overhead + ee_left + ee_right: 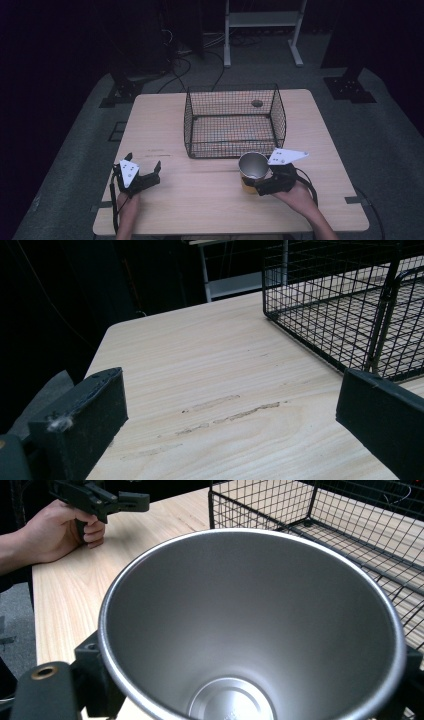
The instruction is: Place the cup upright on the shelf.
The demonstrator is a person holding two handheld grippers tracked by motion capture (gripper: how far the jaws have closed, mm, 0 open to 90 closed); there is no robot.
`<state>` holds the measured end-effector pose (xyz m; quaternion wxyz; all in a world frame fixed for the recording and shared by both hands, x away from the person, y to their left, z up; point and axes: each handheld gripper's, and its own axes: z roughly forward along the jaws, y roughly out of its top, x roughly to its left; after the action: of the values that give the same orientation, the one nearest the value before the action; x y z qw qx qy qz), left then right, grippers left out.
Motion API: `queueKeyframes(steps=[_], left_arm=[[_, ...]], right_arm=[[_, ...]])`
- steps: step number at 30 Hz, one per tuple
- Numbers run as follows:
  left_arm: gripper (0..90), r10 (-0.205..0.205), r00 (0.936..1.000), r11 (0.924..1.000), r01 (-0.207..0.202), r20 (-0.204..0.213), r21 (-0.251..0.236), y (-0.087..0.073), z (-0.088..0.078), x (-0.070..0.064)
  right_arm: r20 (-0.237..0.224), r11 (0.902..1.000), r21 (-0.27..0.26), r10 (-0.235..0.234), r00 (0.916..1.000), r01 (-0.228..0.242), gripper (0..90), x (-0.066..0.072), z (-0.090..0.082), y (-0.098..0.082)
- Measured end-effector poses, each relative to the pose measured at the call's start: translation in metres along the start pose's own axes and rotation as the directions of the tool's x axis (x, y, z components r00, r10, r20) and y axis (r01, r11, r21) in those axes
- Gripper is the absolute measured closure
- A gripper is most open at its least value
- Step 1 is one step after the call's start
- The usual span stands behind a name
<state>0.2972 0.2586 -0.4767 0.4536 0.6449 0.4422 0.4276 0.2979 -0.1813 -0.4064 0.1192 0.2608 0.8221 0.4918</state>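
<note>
right gripper (260, 184) clamps cup (253, 167) | left gripper (145, 176) wide open, empty | lift cup level, clear basket (235, 150) rim

A pale wooden desk (210, 200) stands on grey carpet (80, 150) in a dark room. Behind it are a white metal frame (262, 20), black stand bases (350, 90) and cables (180, 65) across the floor.
</note>
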Motion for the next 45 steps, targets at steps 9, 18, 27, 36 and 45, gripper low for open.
queueKeyframes(steps=[9,18,27,36,45], left_arm=[[0.0,0.002,1.0000,1.0000,-0.002,0.000,0.000,0.000,0.000,0.000],[0.0,0.005,1.0000,1.0000,-0.005,-0.001,0.002,0.000,0.000,0.000],[0.0,0.005,1.0000,1.0000,-0.005,-0.001,0.002,0.000,0.000,0.000],[0.0,0.004,1.0000,1.0000,-0.004,0.000,0.002,0.000,0.000,0.000],[0.0,0.003,1.0000,1.0000,-0.003,-0.001,0.005,0.000,0.000,0.000]], right_arm=[[-0.009,1.0000,0.007,-0.002,1.0000,0.002,12.8,-0.005,-0.002,0.015],[-0.030,0.9998,-0.009,0.018,0.9994,-0.018,12.8,-0.011,-0.005,0.031],[-0.023,0.9998,-0.014,0.009,0.9997,-0.010,12.7,-0.020,-0.006,0.051],[-0.019,0.9998,-0.015,0.011,0.9997,-0.011,12.7,-0.028,-0.006,0.062],[-0.013,1.0000,-0.008,0.003,0.9999,-0.003,12.7,-0.035,-0.005,0.074]])
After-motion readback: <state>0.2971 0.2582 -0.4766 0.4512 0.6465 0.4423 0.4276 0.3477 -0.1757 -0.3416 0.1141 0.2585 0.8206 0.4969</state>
